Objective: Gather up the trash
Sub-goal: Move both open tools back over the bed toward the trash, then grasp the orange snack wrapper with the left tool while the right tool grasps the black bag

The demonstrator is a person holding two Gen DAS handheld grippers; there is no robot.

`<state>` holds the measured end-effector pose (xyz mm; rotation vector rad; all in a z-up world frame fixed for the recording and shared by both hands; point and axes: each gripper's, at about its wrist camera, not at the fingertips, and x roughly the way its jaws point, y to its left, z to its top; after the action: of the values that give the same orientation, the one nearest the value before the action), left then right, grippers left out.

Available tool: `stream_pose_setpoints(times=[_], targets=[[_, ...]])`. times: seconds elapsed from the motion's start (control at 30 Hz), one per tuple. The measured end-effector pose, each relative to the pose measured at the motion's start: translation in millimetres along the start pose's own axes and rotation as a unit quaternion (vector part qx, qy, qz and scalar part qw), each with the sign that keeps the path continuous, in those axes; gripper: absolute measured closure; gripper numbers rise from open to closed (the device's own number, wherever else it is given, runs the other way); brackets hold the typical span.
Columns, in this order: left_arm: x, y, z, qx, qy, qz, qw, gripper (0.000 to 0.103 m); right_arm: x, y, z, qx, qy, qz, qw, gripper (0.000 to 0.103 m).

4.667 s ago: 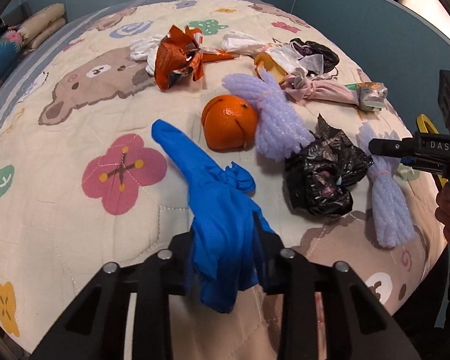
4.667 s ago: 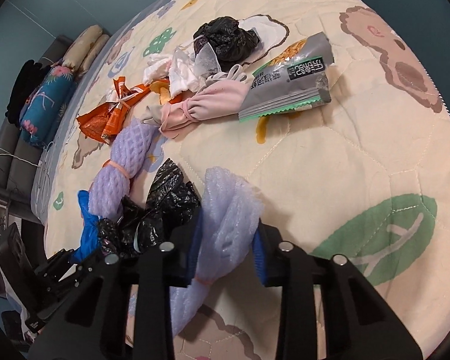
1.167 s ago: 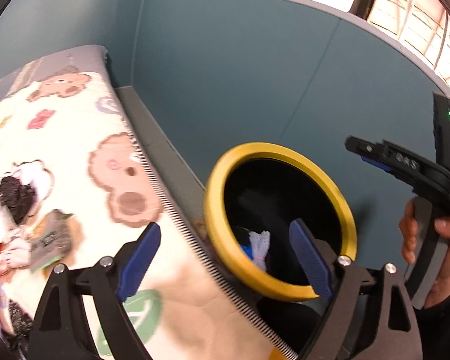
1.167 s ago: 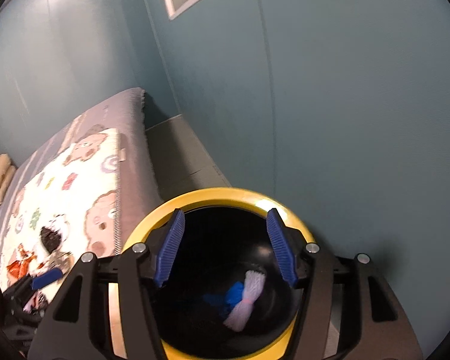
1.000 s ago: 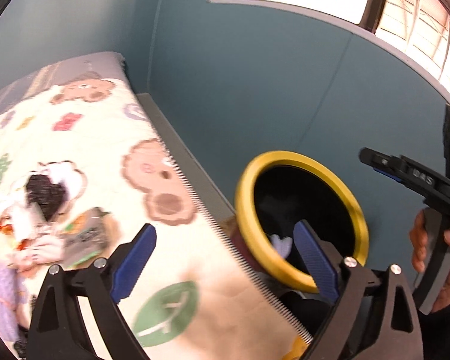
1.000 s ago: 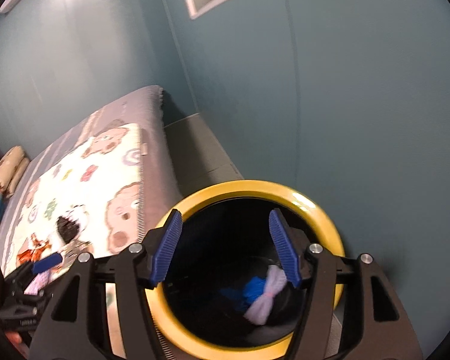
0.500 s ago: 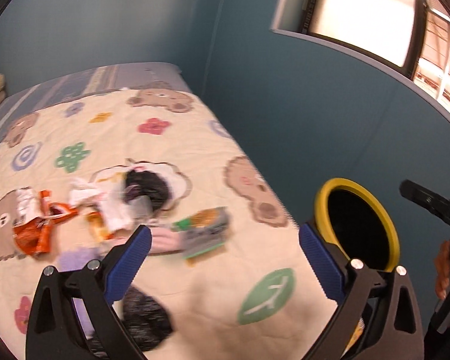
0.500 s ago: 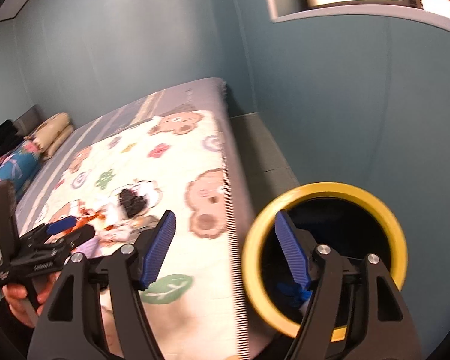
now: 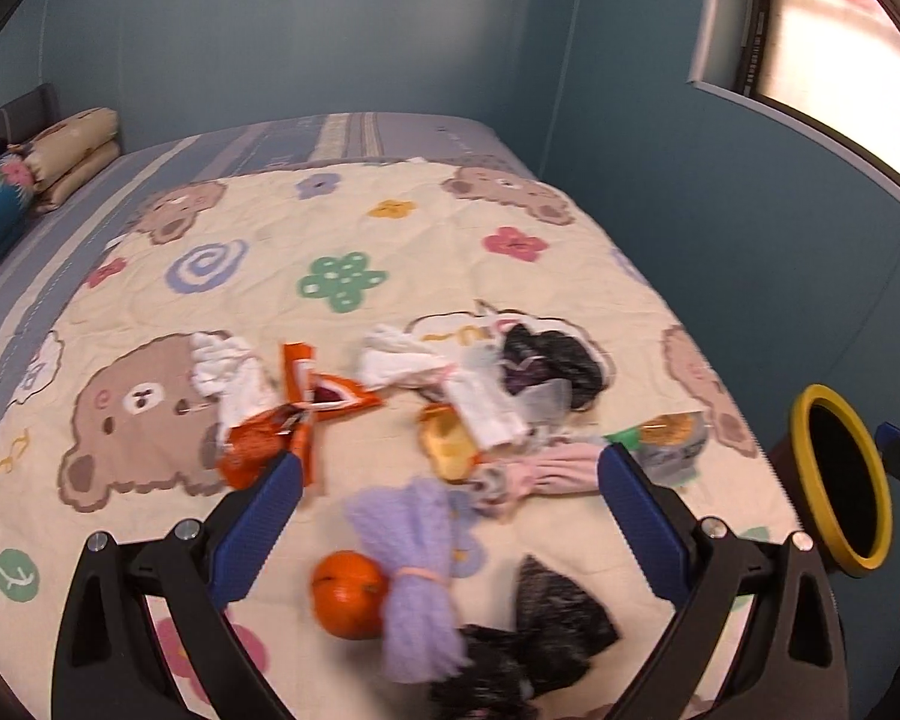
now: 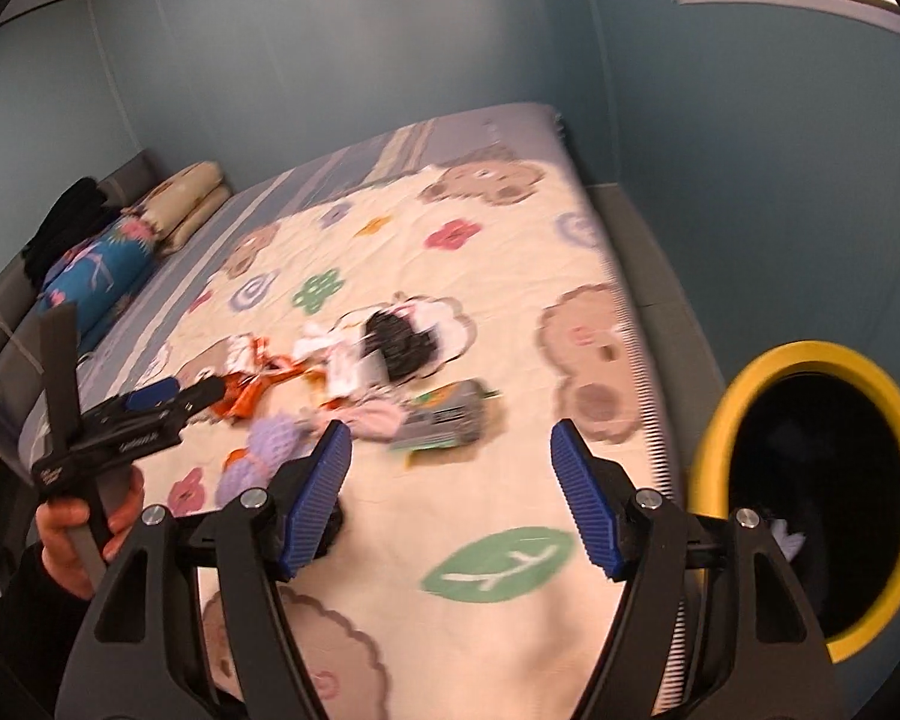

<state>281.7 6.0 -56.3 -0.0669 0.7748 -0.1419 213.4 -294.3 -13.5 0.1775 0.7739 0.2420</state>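
Trash lies on the bear-print quilt [image 9: 390,252]: an orange fruit [image 9: 348,594], a purple foam net [image 9: 411,564], a black bag [image 9: 534,642], orange wrappers [image 9: 282,426], white tissues [image 9: 402,360], a pink cloth [image 9: 546,471] and a silver snack packet [image 9: 669,441]. My left gripper [image 9: 444,516] is open and empty above the near trash. My right gripper [image 10: 450,498] is open and empty above the quilt's right edge, beside the yellow-rimmed bin [image 10: 720,420]. The bin also shows in the left wrist view [image 9: 810,468].
Pillows [image 9: 72,144] and a blue cushion [image 10: 96,276] lie at the bed's far left. Blue walls close the right side, with a window [image 9: 840,60] above. The bin stands on the floor by the bed's right edge. The left gripper's handle [image 10: 114,426] shows in the right wrist view.
Both grippers held trash earlier, dropped it in the bin, and have swung back from the bin toward the bed, open and empty.
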Motion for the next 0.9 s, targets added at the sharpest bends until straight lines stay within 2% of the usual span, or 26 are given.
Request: stream_pose_setpoints(times=[0.3,0.6,0.9], targets=[[15,64,-7,-0.030,0.016,0.042,0.9985,0.008,60,54,-17,-0.033,0.059,0.049,0.997,0.037],[38,97,-19,-0.040,0.035,0.059,0.9968,0.008,103,120,-54,-0.107,0.120,0.103,0.982,0.037],[69,111,-19,-0.060,0.050,0.054,0.9955,0.008,138,162,-84,-0.186,0.158,0.097,0.965,0.036]])
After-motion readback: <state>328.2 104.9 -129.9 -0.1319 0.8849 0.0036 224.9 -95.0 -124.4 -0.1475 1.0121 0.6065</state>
